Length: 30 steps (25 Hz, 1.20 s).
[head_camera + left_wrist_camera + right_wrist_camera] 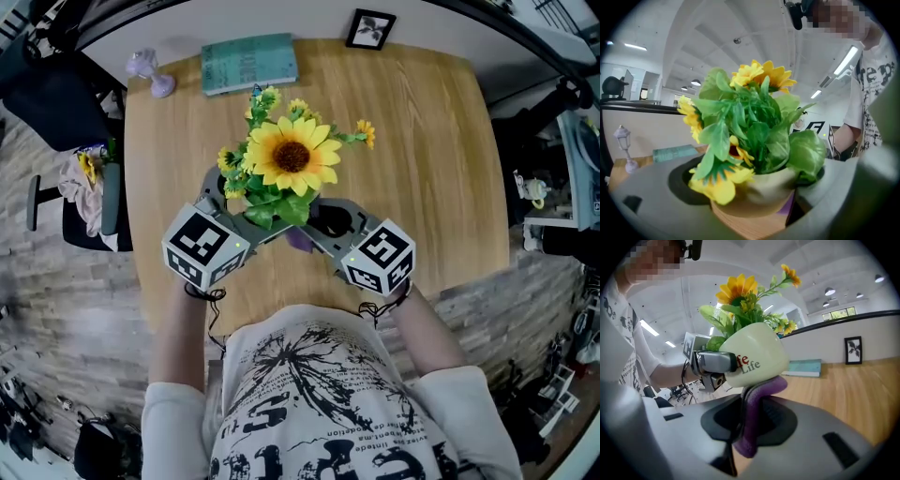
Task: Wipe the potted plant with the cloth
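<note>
A potted plant [286, 159] with a big sunflower and small yellow blooms stands over the middle of the wooden table [422, 159]. Its cream pot [754, 355] has red and dark lettering. My left gripper [239, 208] reaches in from the lower left. Its jaws stand wide, one on each side of the pot [761, 187], and one finger [715, 361] lies against the pot's side. From the lower right, my right gripper [323, 220] is shut on a purple cloth [757, 413]. The cloth's top end touches the pot's lower side. In the head view the leaves hide most of the pot.
At the table's far edge lie a teal book [248, 63], a small framed picture [370, 28] and a little lilac lamp figure [150, 73]. A chair [89, 202] with a cloth draped on it stands to the table's left. The person's printed shirt [319, 403] fills the near side.
</note>
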### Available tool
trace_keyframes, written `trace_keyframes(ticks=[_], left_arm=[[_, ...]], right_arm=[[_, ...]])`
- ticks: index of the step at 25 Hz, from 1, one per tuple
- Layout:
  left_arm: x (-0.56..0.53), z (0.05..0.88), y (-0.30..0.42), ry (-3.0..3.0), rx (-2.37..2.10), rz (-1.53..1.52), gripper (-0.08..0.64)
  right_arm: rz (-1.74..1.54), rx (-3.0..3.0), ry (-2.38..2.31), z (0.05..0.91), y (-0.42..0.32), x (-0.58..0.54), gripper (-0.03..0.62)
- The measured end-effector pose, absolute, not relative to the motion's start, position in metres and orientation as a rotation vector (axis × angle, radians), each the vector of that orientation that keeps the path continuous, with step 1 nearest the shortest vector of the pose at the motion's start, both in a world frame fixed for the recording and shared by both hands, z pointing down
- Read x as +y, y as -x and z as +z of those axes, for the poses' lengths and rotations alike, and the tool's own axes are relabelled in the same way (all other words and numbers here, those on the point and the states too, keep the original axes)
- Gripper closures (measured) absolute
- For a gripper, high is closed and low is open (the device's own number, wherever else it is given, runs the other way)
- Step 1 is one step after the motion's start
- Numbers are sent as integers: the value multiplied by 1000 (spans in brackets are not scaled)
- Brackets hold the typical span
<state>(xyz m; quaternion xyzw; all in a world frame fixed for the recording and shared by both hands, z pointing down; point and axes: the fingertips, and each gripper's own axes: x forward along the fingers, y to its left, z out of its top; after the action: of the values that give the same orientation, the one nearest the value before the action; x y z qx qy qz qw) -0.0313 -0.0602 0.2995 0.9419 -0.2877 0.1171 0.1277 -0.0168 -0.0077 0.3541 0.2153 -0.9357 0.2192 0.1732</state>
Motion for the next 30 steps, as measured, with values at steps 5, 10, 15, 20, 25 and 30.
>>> trace_keyframes(ticks=[5,10,15,20,25,30], left_arm=[[-63,309,26,-2736,-863,398,37],[-63,310,25,-2726,-880,437,37],[-52,321,69,-2739,-857,434,37],[-42,323,68,-2759,-869,431,38],[-29,351,48,-2763,-878,524,38],[-22,398,45,-2792,-820,579,38]], right_arm=[[627,-2640,-634,357,-3,-19,512],[626,-2631,-659,356,-18,-28,512],[551,-2605,-717,361,7,-37,511],[512,-2568,-815,361,-14,-46,511],[605,-2481,-1035,371,-63,-61,512],[656,-2384,-1170,391,-82,-80,512]])
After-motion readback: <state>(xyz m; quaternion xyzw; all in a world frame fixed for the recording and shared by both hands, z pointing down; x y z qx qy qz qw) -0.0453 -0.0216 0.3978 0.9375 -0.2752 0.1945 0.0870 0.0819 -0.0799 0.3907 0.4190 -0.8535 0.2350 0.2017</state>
